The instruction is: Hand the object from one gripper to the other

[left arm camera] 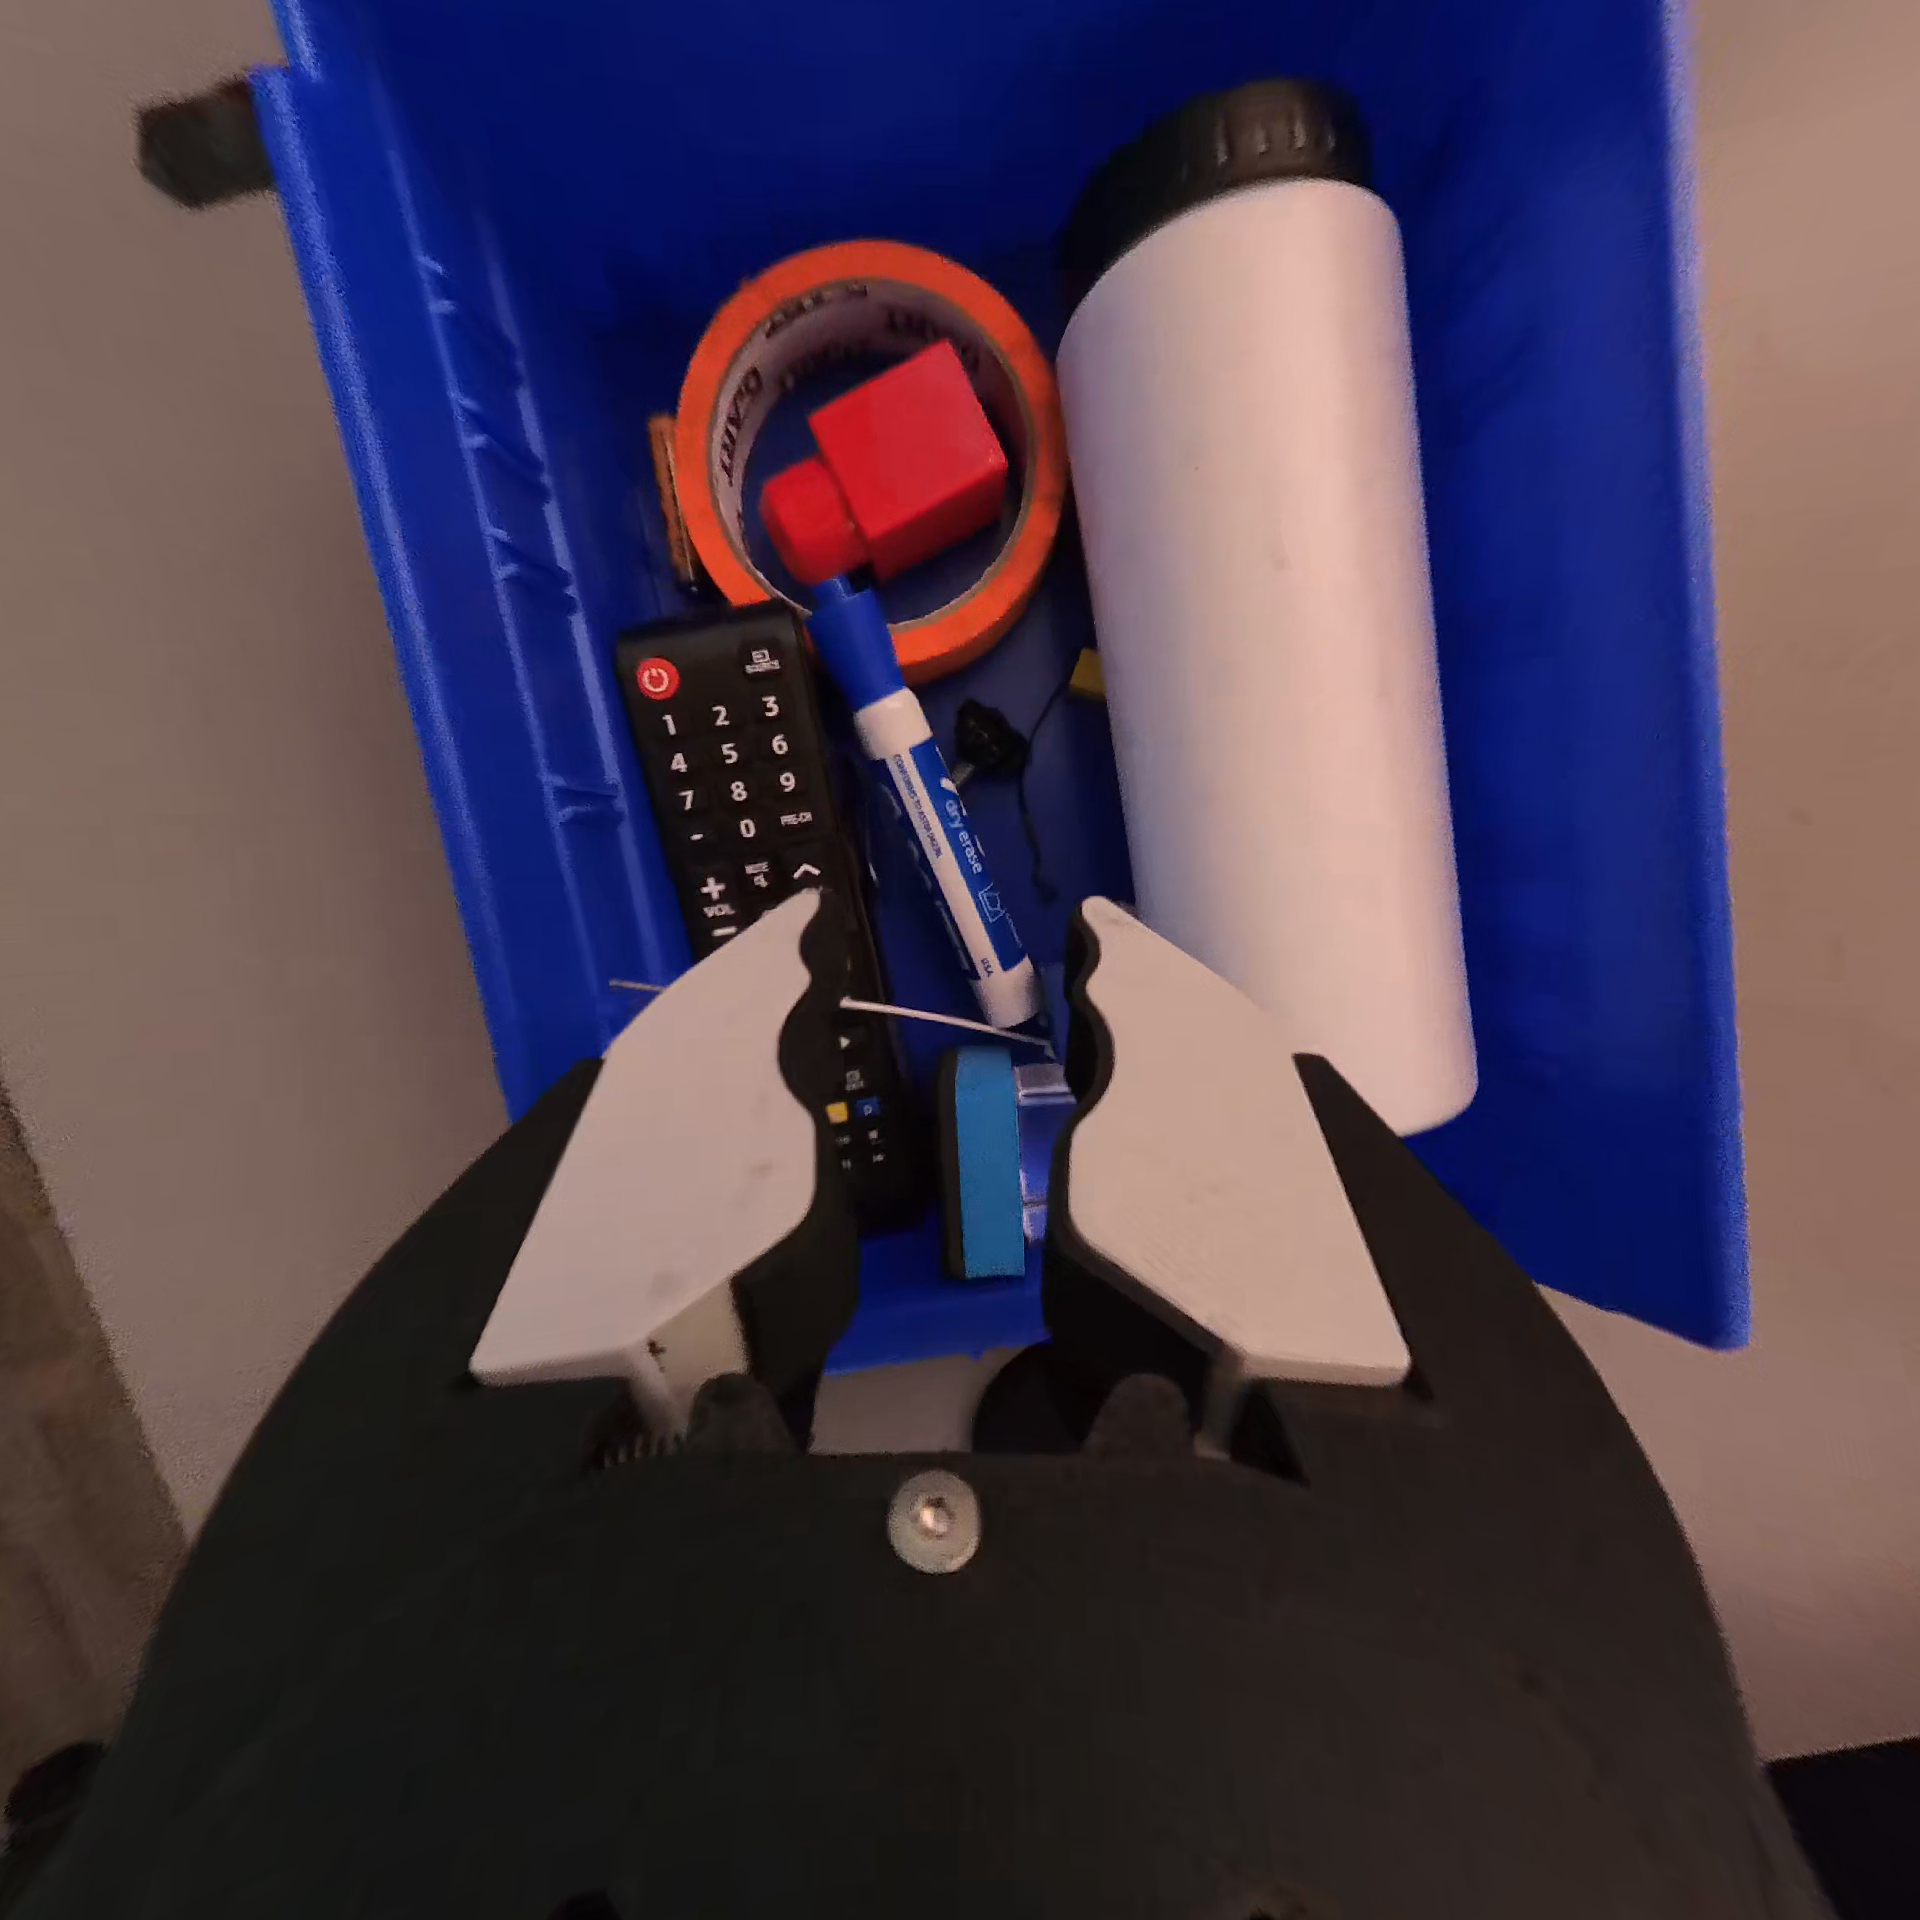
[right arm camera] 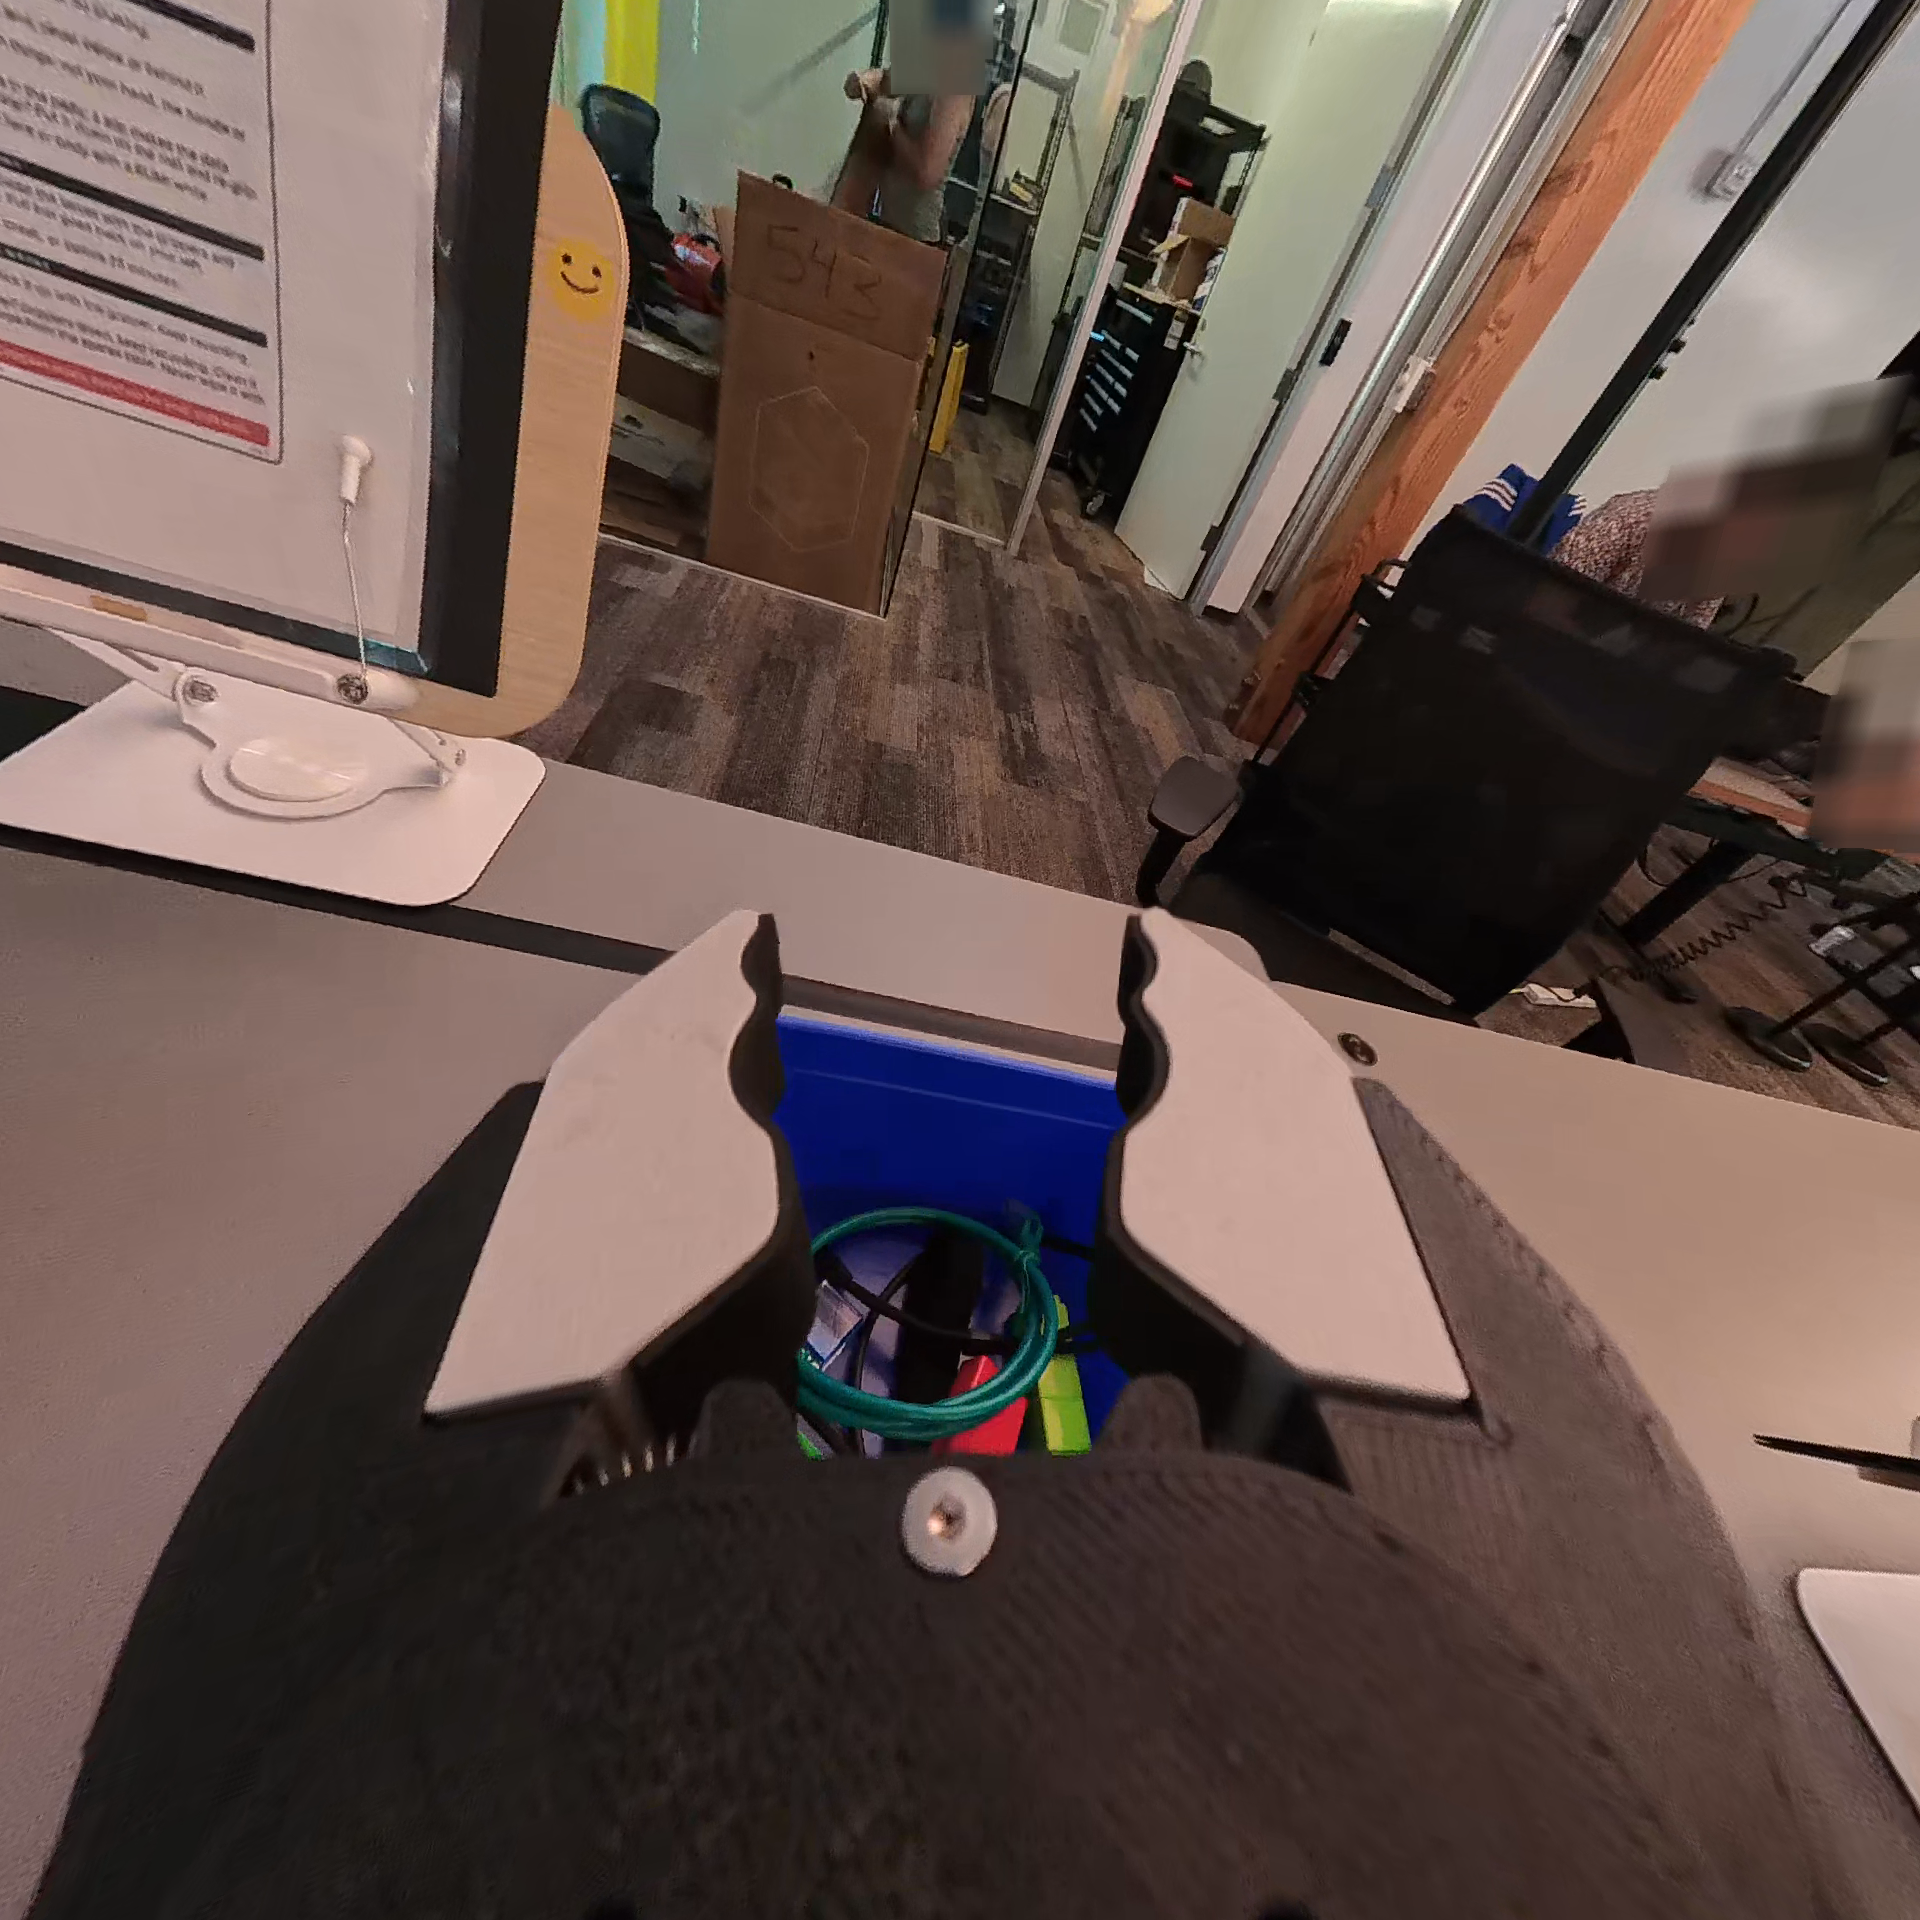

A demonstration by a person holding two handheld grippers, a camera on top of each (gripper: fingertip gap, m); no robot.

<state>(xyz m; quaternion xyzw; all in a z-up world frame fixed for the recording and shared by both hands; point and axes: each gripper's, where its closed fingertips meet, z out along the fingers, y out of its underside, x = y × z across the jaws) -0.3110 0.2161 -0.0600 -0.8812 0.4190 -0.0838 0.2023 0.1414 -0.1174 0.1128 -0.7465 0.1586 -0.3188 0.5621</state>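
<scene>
The left wrist view looks steeply down from close above into a blue bin (left arm camera: pixel 499 623), past its own fingers (left arm camera: pixel 665 1143). The right wrist view sits low over the desk (right arm camera: pixel 260 1091), facing level across its far edge toward the room, with a blue bin (right arm camera: pixel 935 1122) close below. Whether both show one bin cannot be told.

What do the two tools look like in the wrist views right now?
Both look alike. The left tool and right tool each have two light grey wedge-shaped fingers with wavy black inner pads, set in a wide black textured body with one silver screw in the middle. No cables, sleeves or markings show.
</scene>
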